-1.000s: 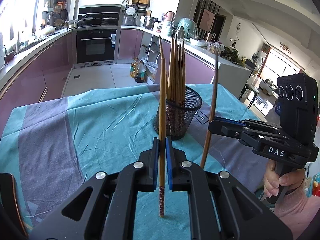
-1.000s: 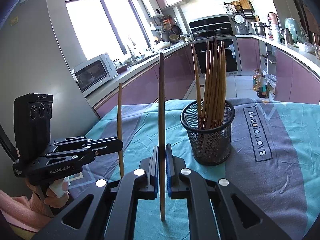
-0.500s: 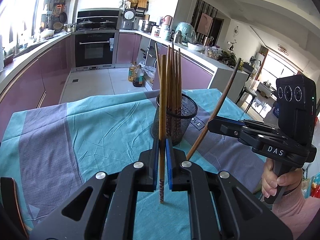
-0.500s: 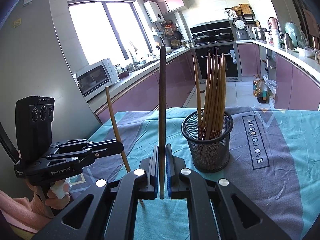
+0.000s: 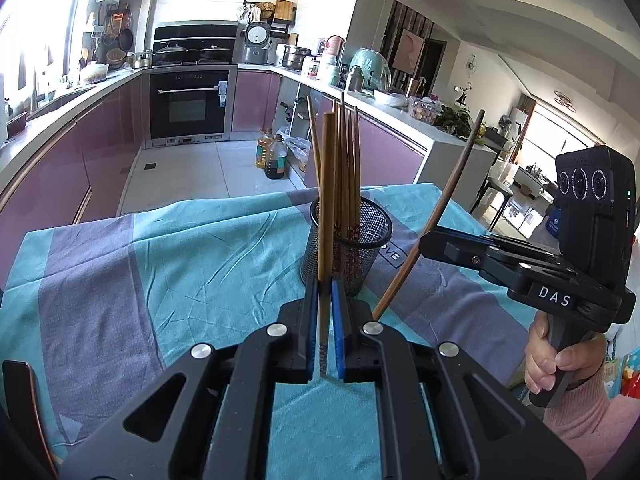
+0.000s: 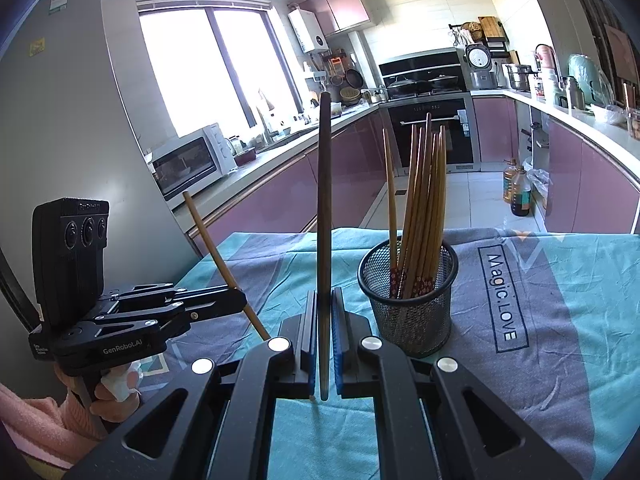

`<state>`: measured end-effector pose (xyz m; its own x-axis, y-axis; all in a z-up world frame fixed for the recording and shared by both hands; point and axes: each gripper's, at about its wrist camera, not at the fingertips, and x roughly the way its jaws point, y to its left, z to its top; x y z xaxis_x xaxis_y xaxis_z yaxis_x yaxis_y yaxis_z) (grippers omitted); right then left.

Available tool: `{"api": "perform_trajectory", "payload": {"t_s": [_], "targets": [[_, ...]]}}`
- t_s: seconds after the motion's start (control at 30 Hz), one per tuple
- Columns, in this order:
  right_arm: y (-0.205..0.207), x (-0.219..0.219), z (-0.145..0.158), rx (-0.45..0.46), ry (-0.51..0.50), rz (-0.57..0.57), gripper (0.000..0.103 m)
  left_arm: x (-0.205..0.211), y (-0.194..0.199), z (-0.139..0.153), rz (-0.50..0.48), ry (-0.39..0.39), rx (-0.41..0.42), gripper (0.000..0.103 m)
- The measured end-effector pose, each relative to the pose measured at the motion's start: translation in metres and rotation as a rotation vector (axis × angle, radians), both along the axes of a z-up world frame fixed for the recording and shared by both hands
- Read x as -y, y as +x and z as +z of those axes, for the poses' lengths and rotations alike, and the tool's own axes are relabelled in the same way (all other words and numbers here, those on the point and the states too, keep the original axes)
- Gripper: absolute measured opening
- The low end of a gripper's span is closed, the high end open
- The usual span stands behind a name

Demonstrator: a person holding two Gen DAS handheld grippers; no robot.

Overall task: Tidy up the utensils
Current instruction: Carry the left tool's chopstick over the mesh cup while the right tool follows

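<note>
The left tongs (image 5: 325,332) are clenched on a light brown wooden chopstick with a patterned end (image 5: 327,216), held upright. The right tongs (image 6: 323,340) grasp a darker brown wooden chopstick (image 6: 324,200), also upright in their own view. Just beyond both, at about one o'clock in the right wrist view, a black wire-mesh cup (image 6: 408,296) full of matching chopsticks (image 6: 424,200) stands on the counter's teal and grey cloth (image 6: 560,320).
</note>
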<state>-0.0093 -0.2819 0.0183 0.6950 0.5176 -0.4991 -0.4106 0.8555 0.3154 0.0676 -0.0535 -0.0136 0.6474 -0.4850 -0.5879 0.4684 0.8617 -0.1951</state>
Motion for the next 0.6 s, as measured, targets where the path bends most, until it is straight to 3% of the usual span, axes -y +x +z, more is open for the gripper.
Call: {"api": "perform_trajectory", "payload": {"t_s": [0.6], "targets": [[0.0023,0.0058,0.0056,0.024,-0.004,-0.016,0.006,0.0014,0.0,0.0065,-0.012,-0.009,0.017,0.008]]}}
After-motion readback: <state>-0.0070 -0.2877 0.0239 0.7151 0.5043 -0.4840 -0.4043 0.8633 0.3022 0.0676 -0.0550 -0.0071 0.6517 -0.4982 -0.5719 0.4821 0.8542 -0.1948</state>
